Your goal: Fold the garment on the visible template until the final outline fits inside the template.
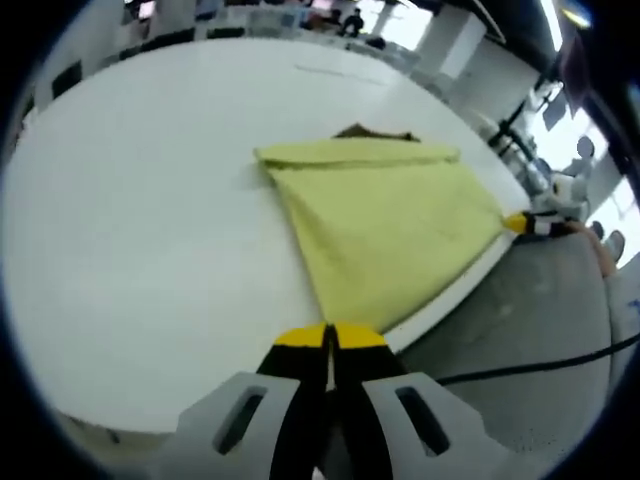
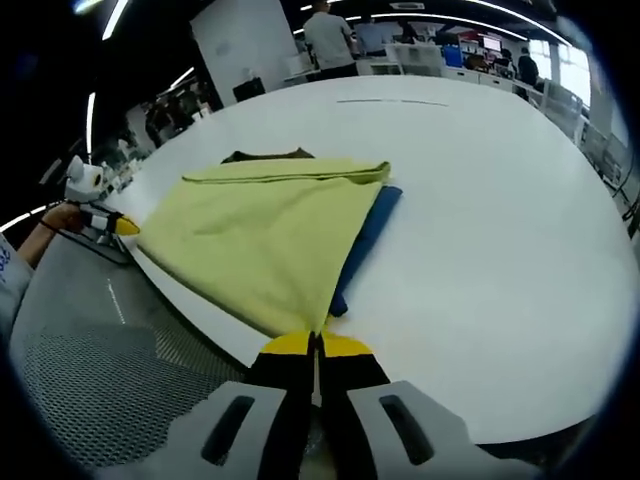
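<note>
my left gripper [image 1: 329,338] clamped on a near corner of the yellow garment [image 1: 385,225] | my right gripper [image 2: 316,345] pinching the other | garment spread on the white table [image 1: 150,200] | blue template [image 2: 366,238] beneath

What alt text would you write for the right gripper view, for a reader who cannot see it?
The right gripper, its yellow-tipped jaws closed, pinches a corner of a yellow cloth garment spread on a white table. A dark blue strip lies under the garment's right edge. At the left, the other gripper holds the opposite corner.
</note>
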A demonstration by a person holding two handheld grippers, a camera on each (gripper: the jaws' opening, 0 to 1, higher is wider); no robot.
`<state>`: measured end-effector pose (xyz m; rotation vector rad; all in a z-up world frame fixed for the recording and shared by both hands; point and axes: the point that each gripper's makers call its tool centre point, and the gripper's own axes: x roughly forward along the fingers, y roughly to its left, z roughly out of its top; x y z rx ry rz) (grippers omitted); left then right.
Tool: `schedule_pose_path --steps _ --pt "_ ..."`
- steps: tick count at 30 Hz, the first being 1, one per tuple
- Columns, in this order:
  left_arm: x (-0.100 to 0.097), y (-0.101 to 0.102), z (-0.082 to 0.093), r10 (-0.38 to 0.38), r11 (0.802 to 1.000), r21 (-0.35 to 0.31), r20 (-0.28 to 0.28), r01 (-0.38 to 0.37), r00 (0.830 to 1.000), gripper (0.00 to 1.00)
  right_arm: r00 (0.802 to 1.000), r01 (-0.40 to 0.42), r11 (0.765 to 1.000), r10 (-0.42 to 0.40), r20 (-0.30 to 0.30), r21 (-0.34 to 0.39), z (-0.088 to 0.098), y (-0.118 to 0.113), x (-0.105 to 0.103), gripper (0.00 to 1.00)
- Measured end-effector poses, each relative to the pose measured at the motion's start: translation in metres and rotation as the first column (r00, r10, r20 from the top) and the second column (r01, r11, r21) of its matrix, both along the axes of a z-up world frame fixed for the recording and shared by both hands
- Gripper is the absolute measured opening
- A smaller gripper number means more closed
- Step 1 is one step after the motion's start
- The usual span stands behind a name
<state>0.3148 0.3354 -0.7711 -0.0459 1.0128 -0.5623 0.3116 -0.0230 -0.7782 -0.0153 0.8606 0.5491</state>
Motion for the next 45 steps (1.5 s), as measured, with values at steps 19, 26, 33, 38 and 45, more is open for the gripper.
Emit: schedule_pose_path --steps 19,26,33,38,45 --pt "-0.024 -0.008 -0.008 -0.167 0.978 0.11 -0.075 0.175 0.983 0.0 0.983 -0.155 0.981 0.141 -0.118 -0.118 -0.002 -0.004 -0.022 0.01" --pt "-0.025 -0.009 -0.011 -0.195 0.968 0.147 -0.088 0.206 0.977 0.0 0.973 -0.141 0.987 0.125 -0.193 -0.074 -0.005 -0.004 -0.027 0.01" --pt "-0.027 -0.007 -0.011 -0.203 0.964 0.153 -0.106 0.218 0.973 0.0 0.961 -0.169 0.983 0.146 -0.236 -0.078 -0.005 -0.002 -0.034 0.01" --pt "-0.028 -0.007 -0.011 -0.214 0.961 0.155 -0.115 0.23 0.97 0.0 0.961 -0.168 0.983 0.148 -0.232 -0.072 -0.005 -0.003 -0.035 0.01" --pt "-0.027 -0.007 -0.011 -0.217 0.961 0.145 -0.125 0.235 0.968 0.0 0.962 -0.163 0.985 0.145 -0.231 -0.063 -0.005 -0.002 -0.035 0.01"
